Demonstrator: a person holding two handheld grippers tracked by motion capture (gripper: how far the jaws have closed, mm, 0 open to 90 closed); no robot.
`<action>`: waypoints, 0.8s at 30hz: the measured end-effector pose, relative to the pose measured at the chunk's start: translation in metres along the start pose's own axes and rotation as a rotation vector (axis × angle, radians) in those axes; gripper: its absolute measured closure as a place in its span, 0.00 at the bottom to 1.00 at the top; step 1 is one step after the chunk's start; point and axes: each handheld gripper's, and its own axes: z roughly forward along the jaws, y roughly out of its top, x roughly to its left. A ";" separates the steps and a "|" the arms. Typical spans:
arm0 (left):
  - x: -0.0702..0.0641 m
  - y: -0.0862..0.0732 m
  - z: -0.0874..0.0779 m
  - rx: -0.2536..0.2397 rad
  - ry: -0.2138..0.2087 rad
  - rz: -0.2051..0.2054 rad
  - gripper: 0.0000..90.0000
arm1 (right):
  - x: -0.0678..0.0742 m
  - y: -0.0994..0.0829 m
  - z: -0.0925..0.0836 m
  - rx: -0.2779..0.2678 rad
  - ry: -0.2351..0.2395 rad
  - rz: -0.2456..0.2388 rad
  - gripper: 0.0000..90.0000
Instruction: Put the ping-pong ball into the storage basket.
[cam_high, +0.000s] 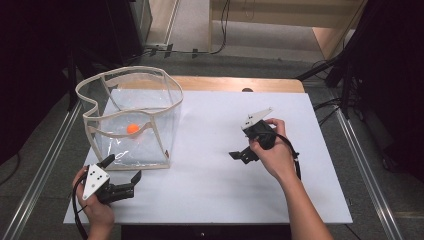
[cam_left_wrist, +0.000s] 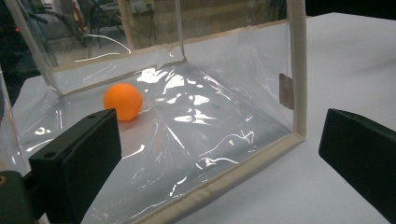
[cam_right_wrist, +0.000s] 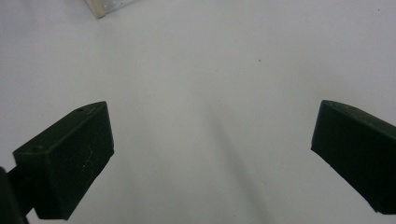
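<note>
Clear plastic bag (cam_high: 134, 117) standing open at about 10 o'clock on the white table (cam_high: 220, 200), walls of thin see-through film edged with cream fabric trim (cam_left_wrist: 297, 70). Orange ball (cam_high: 132, 128) resting on the bag's floor, toward the far side, nothing touching it.

Left gripper (cam_high: 121, 176) at about 7 o'clock, just beside the bag's near bottom corner, jaws spread wide and holding nothing; in the left gripper view (cam_left_wrist: 219, 158) one jaw in front of the film wall, the other out over bare table, the corner seam between them.

Right gripper (cam_high: 240, 154) near the table's centre, slightly toward 3 o'clock, well apart from the bag, jaws likewise spread and empty over bare table (cam_right_wrist: 205, 84).

Handling, as a judgement:
- Bag likely very light and floppy; film creased and glossy, so probably slippery and prone to buckle or slide across the table under any push
- Best hold probably on the fabric trim, at the upright corner seam or the top rim, where stiffer and less slick than bare film
- Pinching one wall alone likely to tilt or collapse the shape; second gripper at the opposite rim would steady it
- Ball (cam_left_wrist: 123, 101) apparently a light, hard, smooth sphere, apt to roll once the bag tips and to squirt out of a pinch; grip across its widest part, reached down through the open top rather than through the film
</note>
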 end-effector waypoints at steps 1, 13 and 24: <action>0.000 0.000 0.000 0.000 0.000 -0.001 0.00 | 0.000 -0.002 -0.001 -0.003 -0.001 0.002 0.00; 0.000 0.000 0.000 0.000 0.000 -0.002 0.00 | -0.001 -0.026 -0.003 -0.035 -0.008 0.034 0.00; 0.000 0.000 0.000 0.001 0.001 -0.001 0.00 | -0.003 -0.052 -0.008 -0.064 -0.022 0.068 0.00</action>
